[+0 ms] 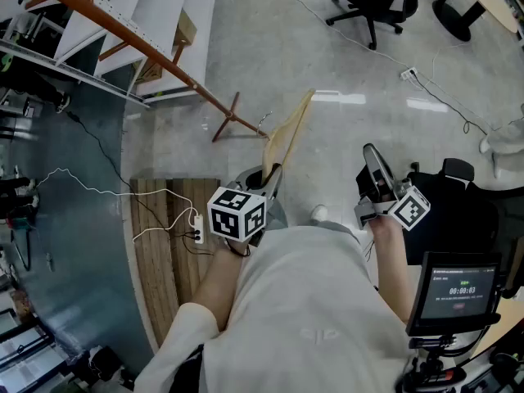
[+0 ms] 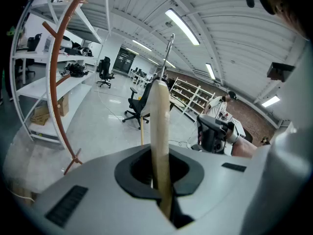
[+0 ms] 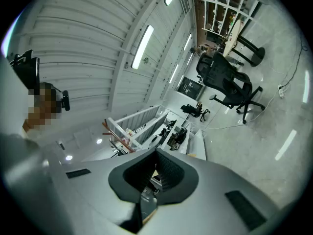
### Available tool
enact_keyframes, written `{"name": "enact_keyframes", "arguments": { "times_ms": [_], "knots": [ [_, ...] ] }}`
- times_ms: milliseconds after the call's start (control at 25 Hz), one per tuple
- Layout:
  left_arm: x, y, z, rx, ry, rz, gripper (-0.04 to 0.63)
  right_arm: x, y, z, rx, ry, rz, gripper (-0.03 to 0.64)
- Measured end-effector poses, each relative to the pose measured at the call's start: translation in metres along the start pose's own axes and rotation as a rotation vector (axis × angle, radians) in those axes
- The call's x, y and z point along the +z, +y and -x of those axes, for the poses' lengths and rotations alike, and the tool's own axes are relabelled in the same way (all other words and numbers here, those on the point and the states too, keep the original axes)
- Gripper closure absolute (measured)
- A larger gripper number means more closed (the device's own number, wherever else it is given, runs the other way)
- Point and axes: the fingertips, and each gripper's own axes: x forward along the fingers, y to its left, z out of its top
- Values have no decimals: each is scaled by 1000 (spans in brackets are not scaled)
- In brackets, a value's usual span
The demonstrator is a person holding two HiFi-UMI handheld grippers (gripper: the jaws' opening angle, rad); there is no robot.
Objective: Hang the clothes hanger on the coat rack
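A pale wooden clothes hanger [image 1: 288, 137] with a metal hook [image 1: 262, 124] stands up out of my left gripper [image 1: 270, 175], which is shut on its lower end. In the left gripper view the hanger [image 2: 159, 126] rises straight between the jaws of that gripper [image 2: 159, 187], its hook [image 2: 169, 43] at the top. The red-brown wooden coat rack [image 1: 123, 33] slants across the upper left, its feet [image 1: 233, 121] on the floor just left of the hook; the rack [image 2: 54, 77] is apart from the hanger. My right gripper [image 1: 371, 158] [image 3: 149, 197] is shut and holds nothing.
White shelving [image 1: 155, 6] stands behind the rack. A power strip [image 1: 197, 228] with white cable lies on a wooden panel [image 1: 155, 244]. Black office chairs [image 1: 368, 6] are at the far right, a cable [image 1: 442, 101] runs over the floor, and a small monitor [image 1: 454, 289] is near my right side.
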Motion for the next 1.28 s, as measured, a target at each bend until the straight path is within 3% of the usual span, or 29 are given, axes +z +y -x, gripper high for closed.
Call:
{"name": "enact_keyframes", "arguments": {
  "times_ms": [280, 520, 880, 1280],
  "knots": [
    [38, 102, 32, -26, 34, -21, 592, -44, 16, -103, -7, -53, -42, 609],
    [52, 147, 37, -28, 64, -38, 592, -64, 14, -153, -14, -24, -52, 609],
    [64, 179, 20, -15, 27, 69, 592, -71, 2, -206, 17, 101, -54, 609],
    [49, 225, 3, 18, 47, 173, 592, -112, -9, -258, 42, 272, -117, 609]
  ]
}}
